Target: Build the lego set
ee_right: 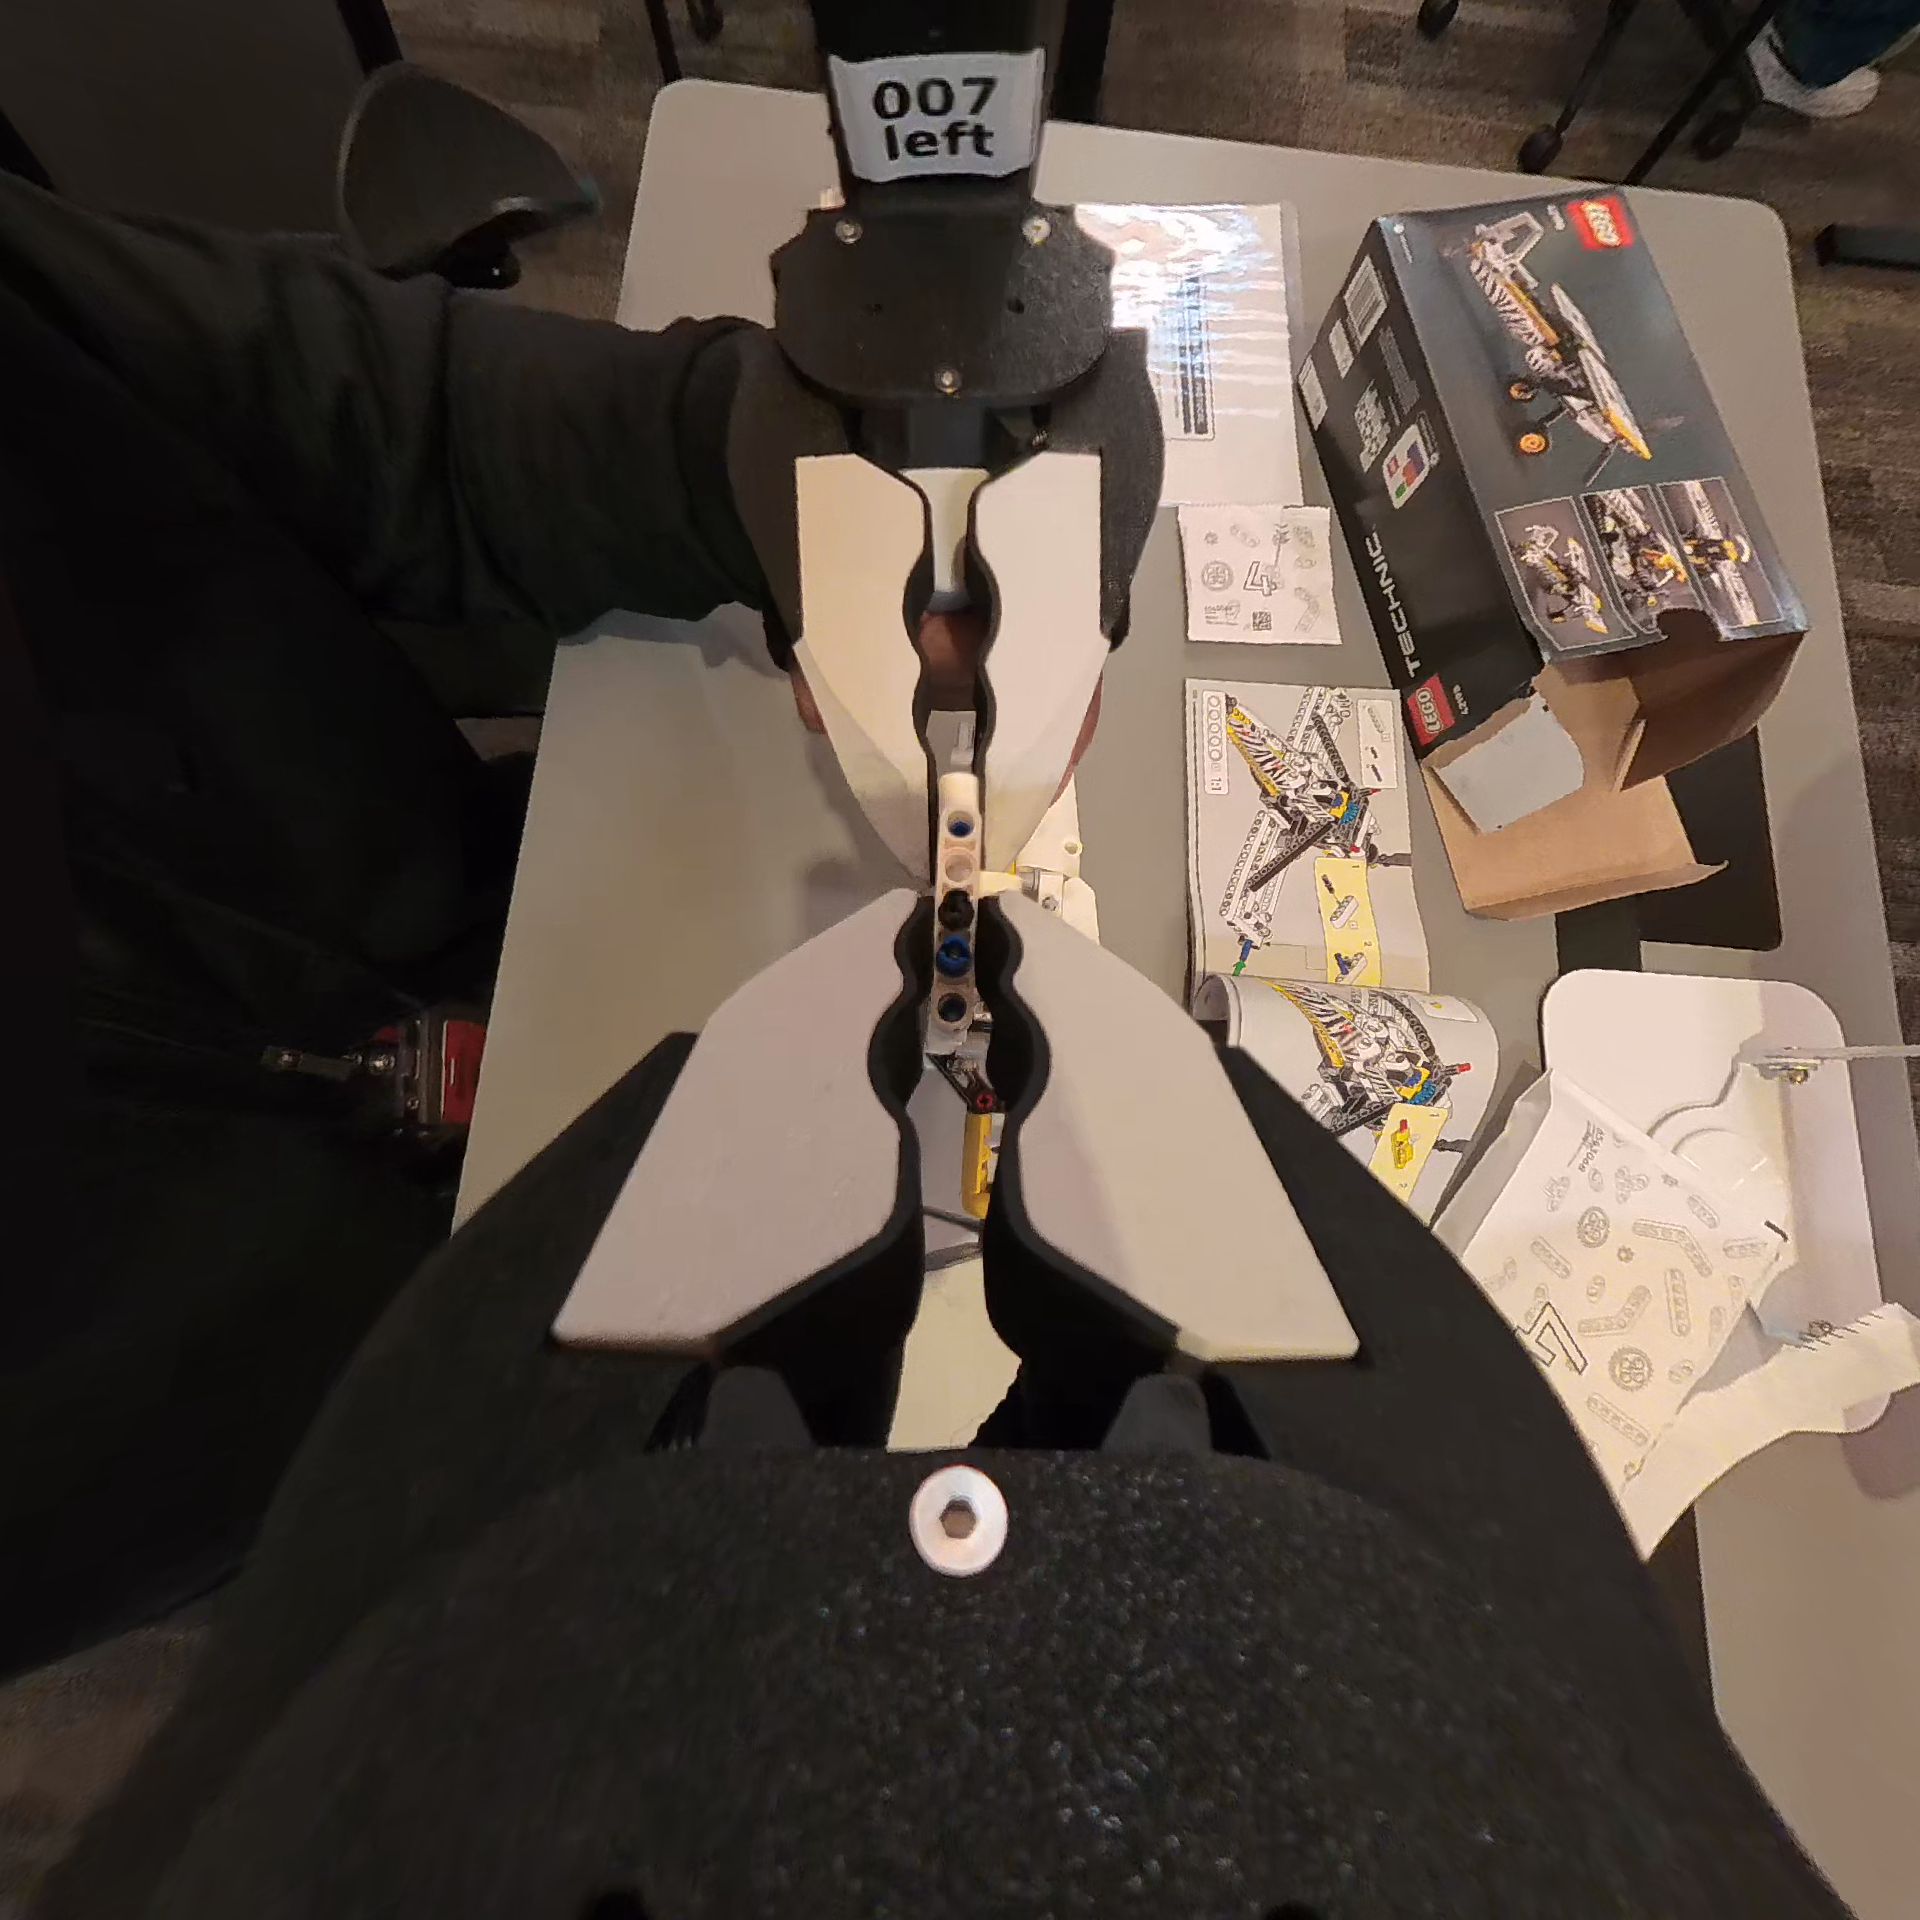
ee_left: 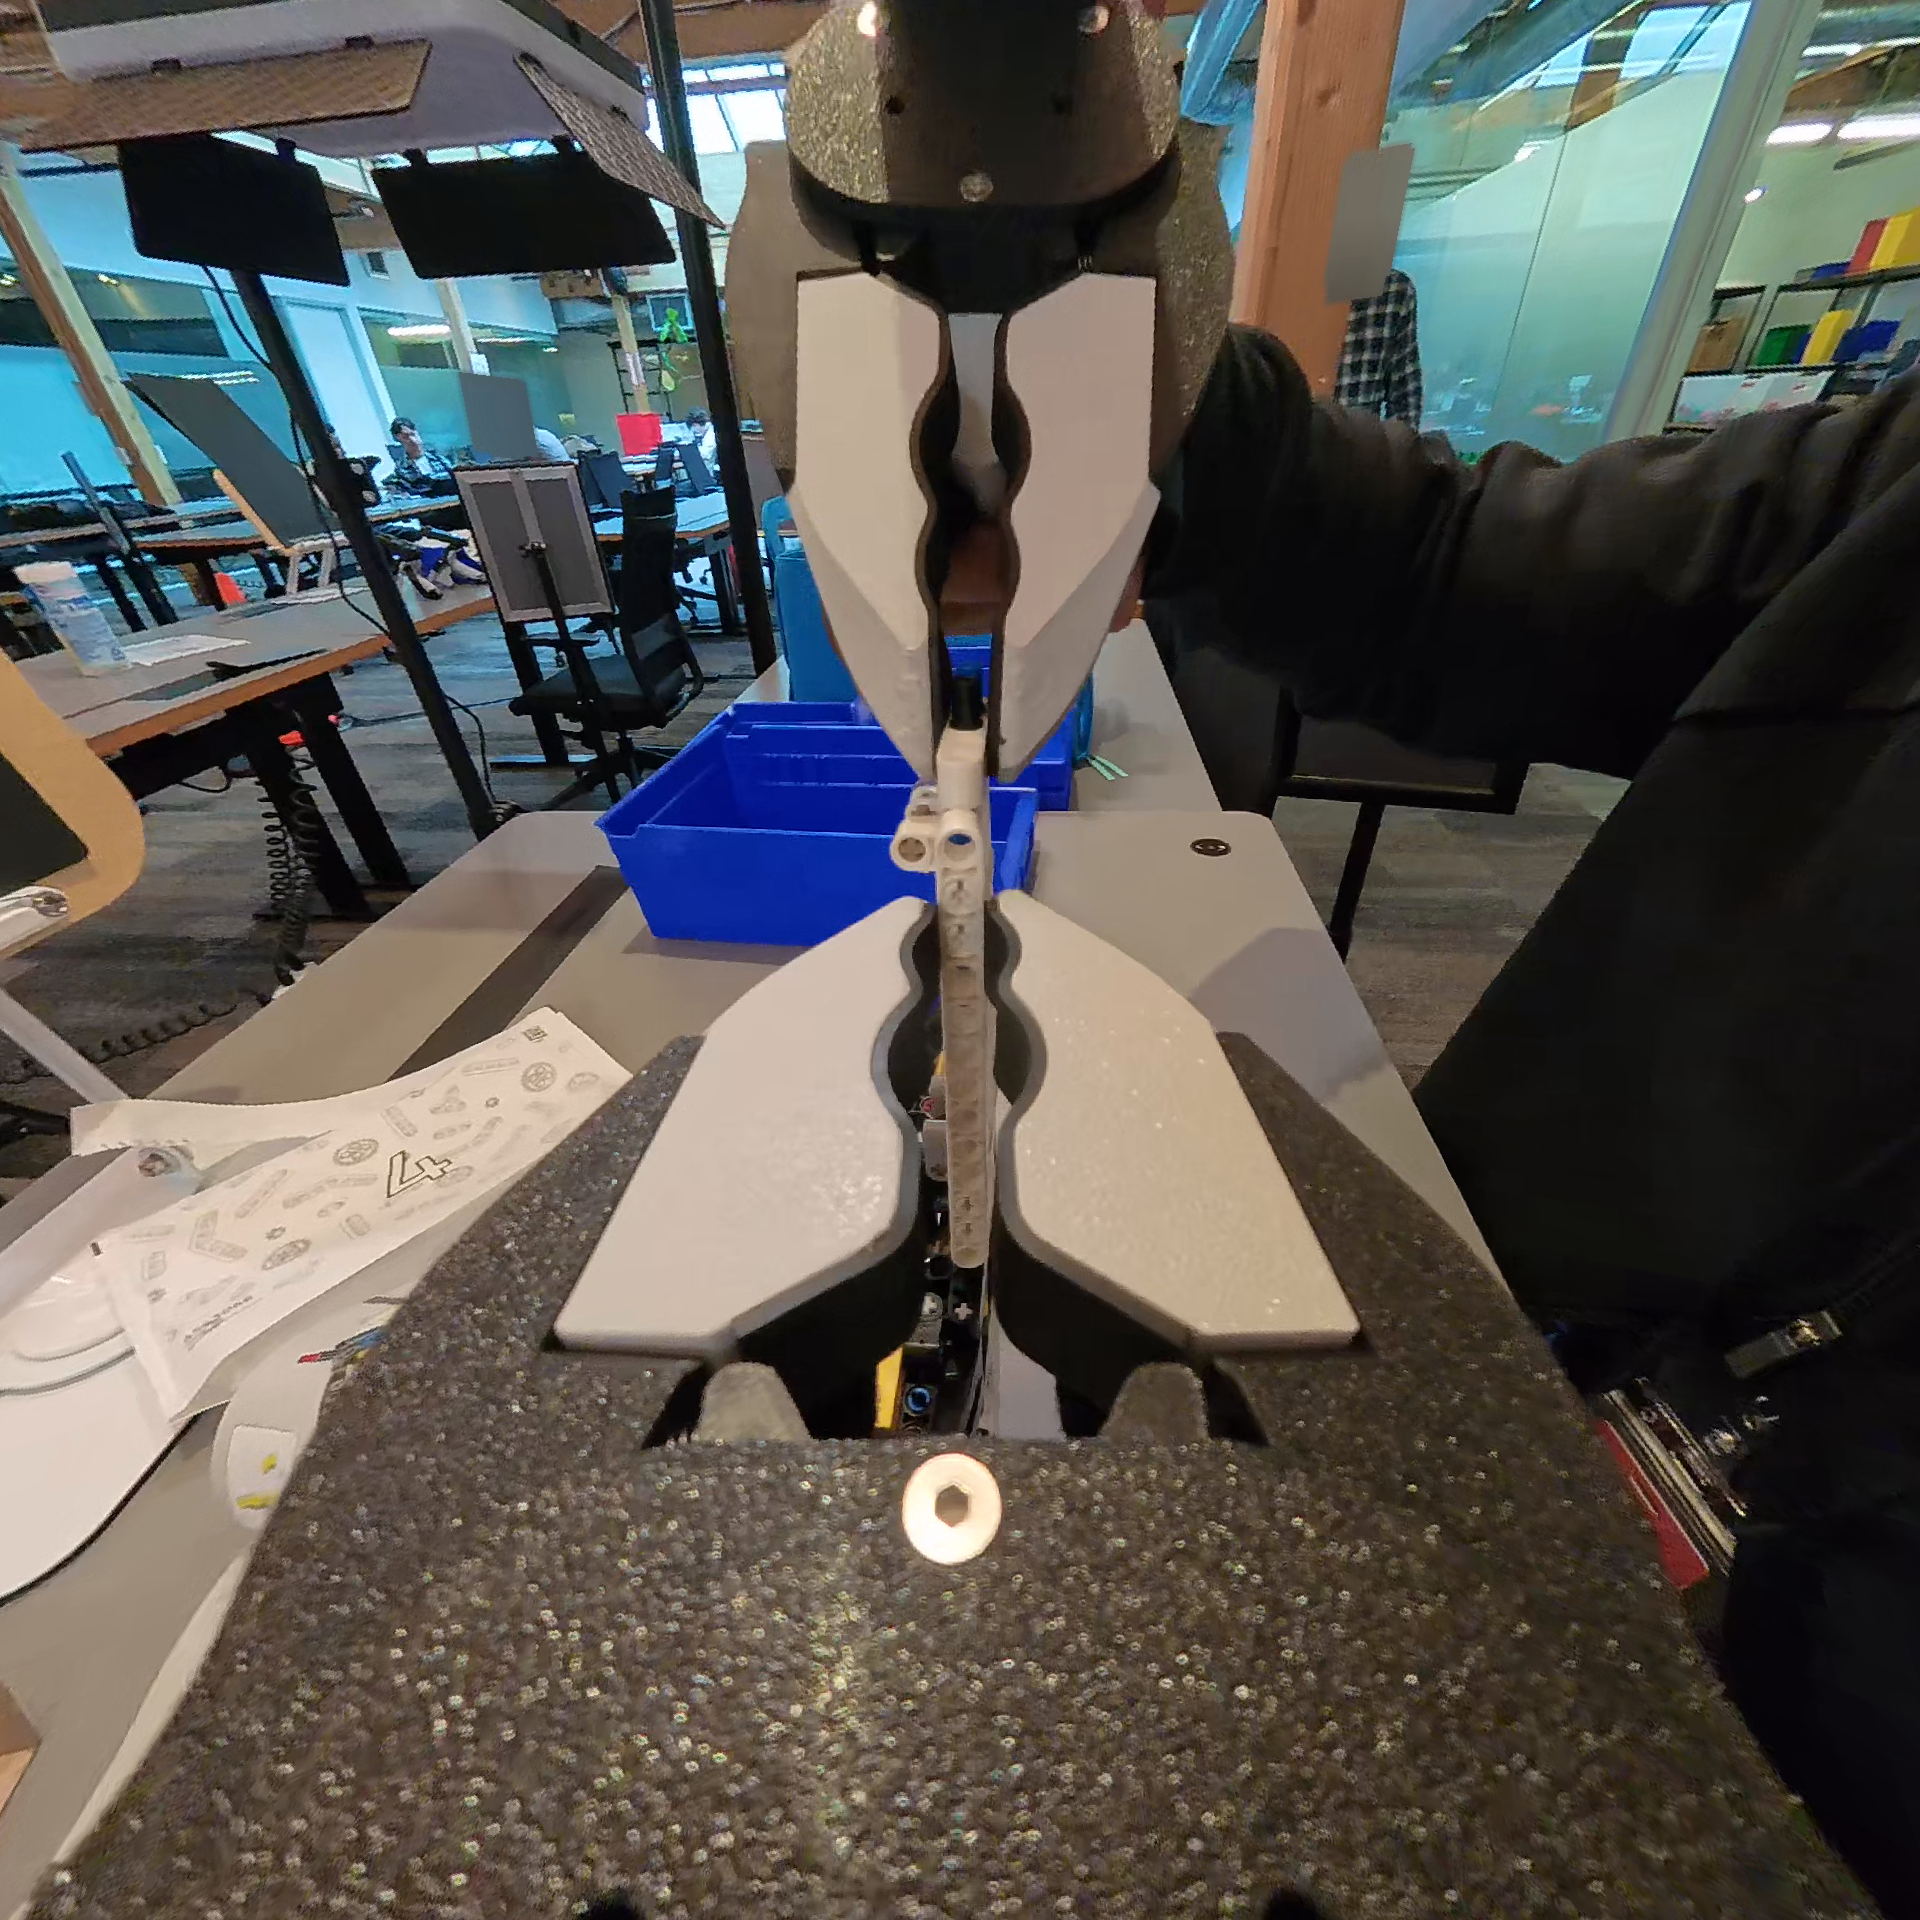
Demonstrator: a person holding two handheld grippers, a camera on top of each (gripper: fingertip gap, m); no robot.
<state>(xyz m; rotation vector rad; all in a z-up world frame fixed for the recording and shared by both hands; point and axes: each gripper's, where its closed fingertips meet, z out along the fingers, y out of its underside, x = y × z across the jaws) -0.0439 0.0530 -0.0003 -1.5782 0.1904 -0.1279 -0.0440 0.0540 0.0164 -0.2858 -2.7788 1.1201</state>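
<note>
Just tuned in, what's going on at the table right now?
A person holds two grippers nose to nose over a grey table. The left gripper and the right gripper both have their fingers closed on the same white holed beam of a toy brick assembly, one at each end. An open instruction booklet, a toy box and blue bins sit nearby.

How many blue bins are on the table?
2 that I can see. One blue bin sits on the grey table just past the tongs. A second blue bin is right behind it, mostly hidden, so there may be more.
</note>
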